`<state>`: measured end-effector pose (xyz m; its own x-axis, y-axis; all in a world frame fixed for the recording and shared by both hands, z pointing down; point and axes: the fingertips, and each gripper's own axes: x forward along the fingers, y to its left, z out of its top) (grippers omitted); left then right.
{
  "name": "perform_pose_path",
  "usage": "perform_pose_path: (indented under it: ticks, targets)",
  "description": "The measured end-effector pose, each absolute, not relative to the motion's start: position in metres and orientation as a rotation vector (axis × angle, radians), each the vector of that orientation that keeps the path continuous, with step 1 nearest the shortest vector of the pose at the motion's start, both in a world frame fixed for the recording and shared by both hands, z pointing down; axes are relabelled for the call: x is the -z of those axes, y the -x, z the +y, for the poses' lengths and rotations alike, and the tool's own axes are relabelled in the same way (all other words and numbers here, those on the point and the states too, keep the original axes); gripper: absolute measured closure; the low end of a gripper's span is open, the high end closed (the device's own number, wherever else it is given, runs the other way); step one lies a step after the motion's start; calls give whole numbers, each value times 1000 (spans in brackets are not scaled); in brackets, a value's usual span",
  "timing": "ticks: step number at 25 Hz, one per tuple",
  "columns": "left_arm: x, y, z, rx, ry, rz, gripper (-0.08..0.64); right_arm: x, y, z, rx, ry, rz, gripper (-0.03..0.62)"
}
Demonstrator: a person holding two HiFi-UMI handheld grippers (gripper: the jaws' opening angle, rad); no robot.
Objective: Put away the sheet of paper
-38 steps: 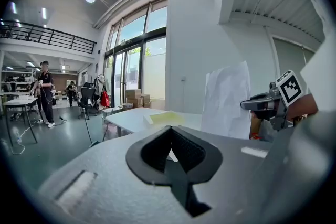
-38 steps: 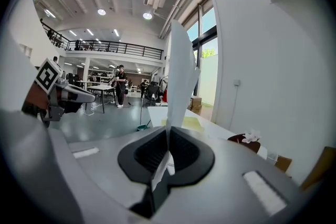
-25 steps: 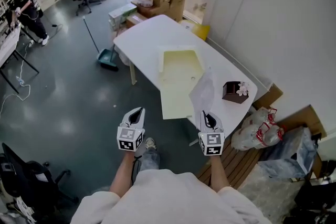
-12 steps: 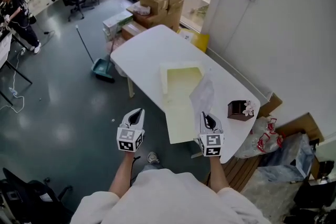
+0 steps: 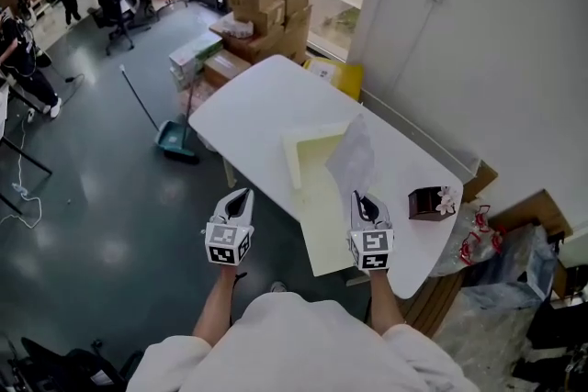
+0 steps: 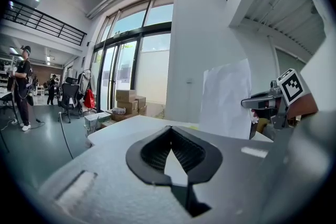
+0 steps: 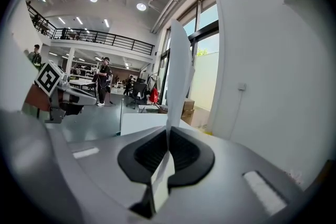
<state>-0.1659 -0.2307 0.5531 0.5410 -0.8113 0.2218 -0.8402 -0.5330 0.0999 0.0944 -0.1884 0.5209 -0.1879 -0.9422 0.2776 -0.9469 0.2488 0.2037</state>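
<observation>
Both gripper views show what your head view cannot: right gripper (image 7: pixel 168 128) pinching the sheet of paper (image 7: pixel 178 71), left gripper (image 6: pixel 171 126) pressed together.

White short-sleeved shirt (image 5: pixel 296 346), grey left gripper (image 5: pixel 244 192) and right gripper (image 5: pixel 358 196), black fingers (image 5: pixel 237 205), black-and-white marker cubes (image 5: pixel 229 244)

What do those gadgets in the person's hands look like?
The left hand-held gripper and right hand-held gripper match: pale grey bodies, black ribbed jaws tapering to a point, each with a white cube of black square markers. The person wears a pale short-sleeved top.
</observation>
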Motion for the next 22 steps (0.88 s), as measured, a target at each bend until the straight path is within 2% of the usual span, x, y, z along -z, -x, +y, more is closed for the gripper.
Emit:
perform_pose_path:
  ticks: [22]
  targets:
    - [-580,140,-239,-320,-2576,-1317,554,-538,-87,-203,-100,-1706,-2241,590]
